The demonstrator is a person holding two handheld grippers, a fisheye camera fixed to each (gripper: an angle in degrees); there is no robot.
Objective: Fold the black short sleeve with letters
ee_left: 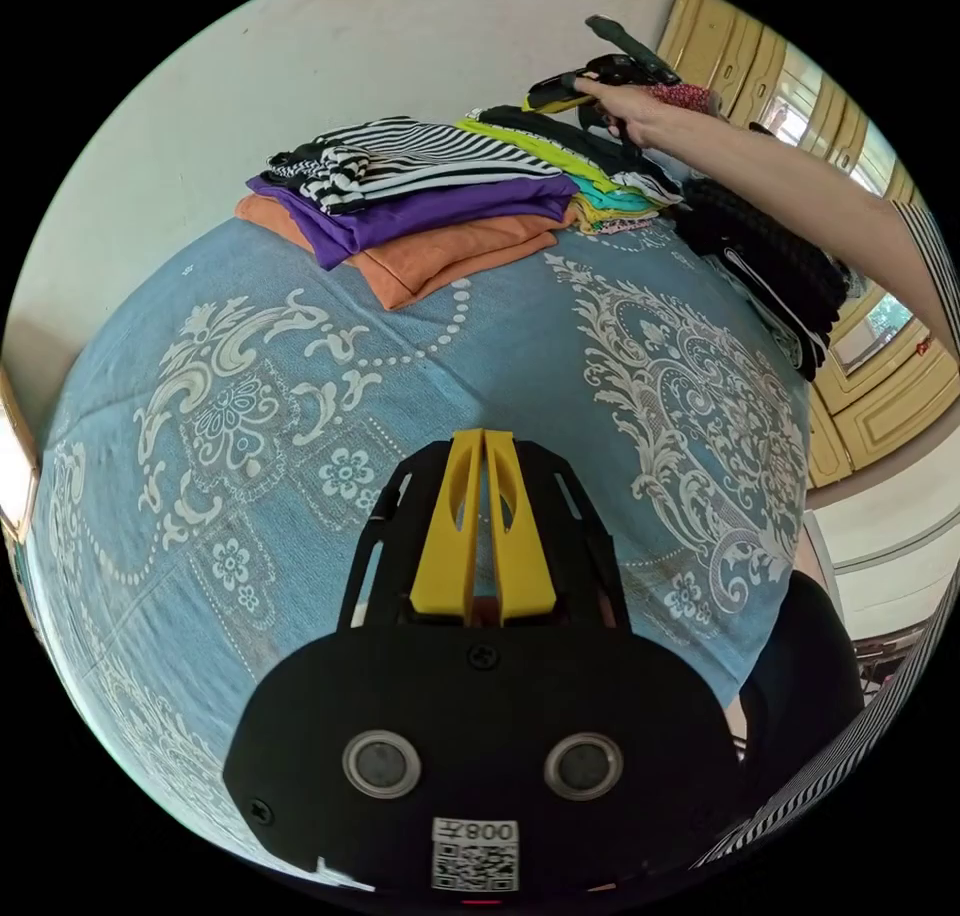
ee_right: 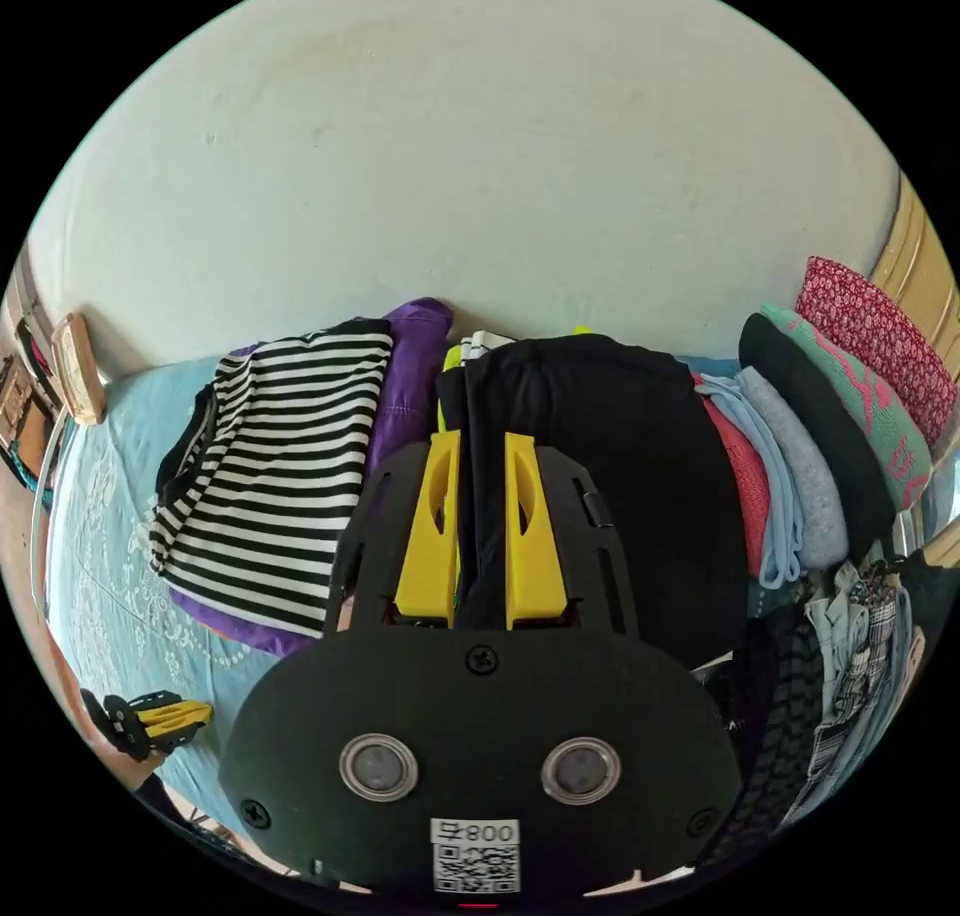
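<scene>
The black short sleeve lies folded on top of a stack of clothes at the far side of the bed; no letters show. My right gripper is shut on a fold of its black cloth at the near edge. In the left gripper view, a hand holds that right gripper down on the black short sleeve. My left gripper hovers above the blue patterned bedspread, jaws pressed together with nothing between them. It also appears low on the left as the left gripper in the right gripper view.
A second stack holds a striped top over purple and orange garments. A dark heap lies at the bed's right edge. Several unfolded clothes lean against a yellow wardrobe. A pale wall stands behind.
</scene>
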